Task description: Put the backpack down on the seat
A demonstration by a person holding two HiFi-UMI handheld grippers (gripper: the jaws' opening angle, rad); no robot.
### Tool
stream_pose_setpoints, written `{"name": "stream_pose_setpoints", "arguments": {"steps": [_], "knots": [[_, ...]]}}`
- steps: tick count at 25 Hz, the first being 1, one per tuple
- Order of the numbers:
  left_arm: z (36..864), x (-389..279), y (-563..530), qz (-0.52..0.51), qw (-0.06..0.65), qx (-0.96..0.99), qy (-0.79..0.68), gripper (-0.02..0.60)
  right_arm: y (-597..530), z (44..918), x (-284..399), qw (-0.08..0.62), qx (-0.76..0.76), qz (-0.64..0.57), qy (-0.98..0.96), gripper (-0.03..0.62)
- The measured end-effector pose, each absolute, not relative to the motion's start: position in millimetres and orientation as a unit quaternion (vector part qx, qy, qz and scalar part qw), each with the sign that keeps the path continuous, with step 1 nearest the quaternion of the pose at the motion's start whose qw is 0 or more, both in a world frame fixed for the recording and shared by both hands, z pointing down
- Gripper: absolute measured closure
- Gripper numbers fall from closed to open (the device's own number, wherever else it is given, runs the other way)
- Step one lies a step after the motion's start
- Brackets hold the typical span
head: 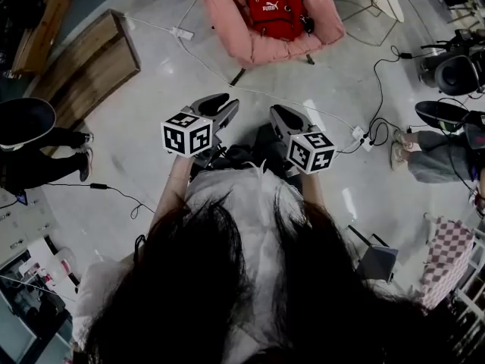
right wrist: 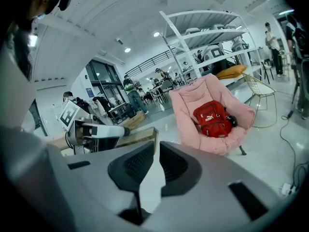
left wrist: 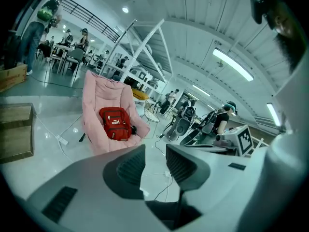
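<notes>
Pale floor [head: 151, 127] lies between the person and the pink seat [head: 227, 29], where the red backpack [head: 270, 7] already rests; left tongs [left wrist: 155, 151] stand partly apart and empty, right tongs [right wrist: 157, 149] are closed on nothing, both well away, so little seems left to do.

Pink seat [head: 227, 21] stood on the grey floor [head: 151, 165], with a red backpack [head: 270, 7] resting in it. Wooden platform [head: 83, 70] and white power strip [head: 183, 32] lay near the seat.
</notes>
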State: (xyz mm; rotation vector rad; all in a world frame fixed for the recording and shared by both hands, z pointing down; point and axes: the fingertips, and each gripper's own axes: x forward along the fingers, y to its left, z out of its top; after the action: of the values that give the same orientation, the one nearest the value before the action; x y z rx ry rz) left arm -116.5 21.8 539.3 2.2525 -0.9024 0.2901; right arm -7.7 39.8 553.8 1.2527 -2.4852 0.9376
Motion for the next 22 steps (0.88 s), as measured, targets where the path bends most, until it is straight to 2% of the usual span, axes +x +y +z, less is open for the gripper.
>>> {"name": "stream_pose_setpoints", "arguments": {"steps": [22], "knots": [[529.9,-136.5,57.3,0.085,0.331,0.875,-0.344,0.439,72.9,540.4,-26.9,0.109,0.428,0.285,-0.851,0.542]]}}
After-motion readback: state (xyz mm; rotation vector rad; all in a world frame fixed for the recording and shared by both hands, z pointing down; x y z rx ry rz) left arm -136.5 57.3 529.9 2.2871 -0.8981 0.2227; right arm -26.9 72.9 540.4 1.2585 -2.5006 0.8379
